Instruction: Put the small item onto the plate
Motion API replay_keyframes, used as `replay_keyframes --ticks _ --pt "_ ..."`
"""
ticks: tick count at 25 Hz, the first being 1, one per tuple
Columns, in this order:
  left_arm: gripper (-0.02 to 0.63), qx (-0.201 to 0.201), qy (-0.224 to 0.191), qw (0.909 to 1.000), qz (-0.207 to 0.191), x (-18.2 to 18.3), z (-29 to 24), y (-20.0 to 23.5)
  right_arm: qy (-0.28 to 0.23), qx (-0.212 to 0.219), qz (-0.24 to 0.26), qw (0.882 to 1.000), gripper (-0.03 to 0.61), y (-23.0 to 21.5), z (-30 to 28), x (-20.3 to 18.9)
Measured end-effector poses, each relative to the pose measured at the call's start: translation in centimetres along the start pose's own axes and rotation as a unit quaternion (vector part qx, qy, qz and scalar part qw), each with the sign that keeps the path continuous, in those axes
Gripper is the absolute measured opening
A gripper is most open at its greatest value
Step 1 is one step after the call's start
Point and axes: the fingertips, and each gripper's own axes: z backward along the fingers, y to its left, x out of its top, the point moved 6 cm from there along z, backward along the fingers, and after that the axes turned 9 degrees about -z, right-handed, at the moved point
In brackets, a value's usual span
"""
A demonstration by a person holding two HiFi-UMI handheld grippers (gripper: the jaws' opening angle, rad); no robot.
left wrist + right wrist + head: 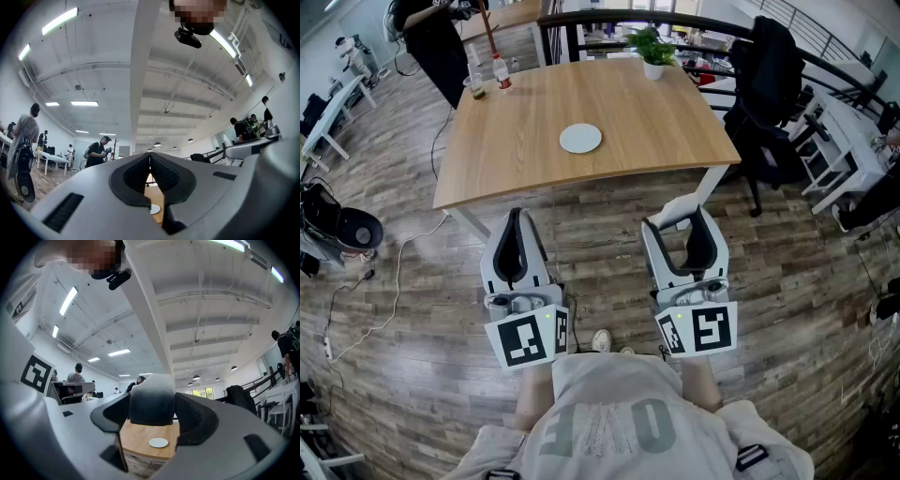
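Progress on the task stands at the carrying stage, judging by how things lie: the small item (151, 399) is off the surface (637, 103) and pinched between the jaws of the right claw (677, 223), which stand wide apart and press on its two sides. In the right gripper view it reads as a rounded lump, pale at the top and shading darker lower down; what it is exactly cannot be told. The left claw (516, 225) has its jaws pressed together with nothing between them, and it appears to have no part in the job at this point. Both claws are held low in front of the person, over the wooden floor (609, 248) and short of the near edge of the surface. The white plate (580, 138) lies bare near the middle of the wooden top, well apart from the item and from the bottles (500, 72) and the potted plant (653, 52) along the far side. So the pick-up looks done, while the placing is not yet done: the right claw would need to travel forward over the surface, come above the plate, lower the item onto it and let go. The path to the plate looks unobstructed.
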Motion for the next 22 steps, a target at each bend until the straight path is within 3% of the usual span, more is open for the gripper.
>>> replay_keyframes --ticks 22 --pt "0.009 -0.003 0.010 0.9998 0.018 -2.4 -1.3 3.5 0.012 0.000 -0.025 1.000 0.311 2.1 -2.5 -2.1"
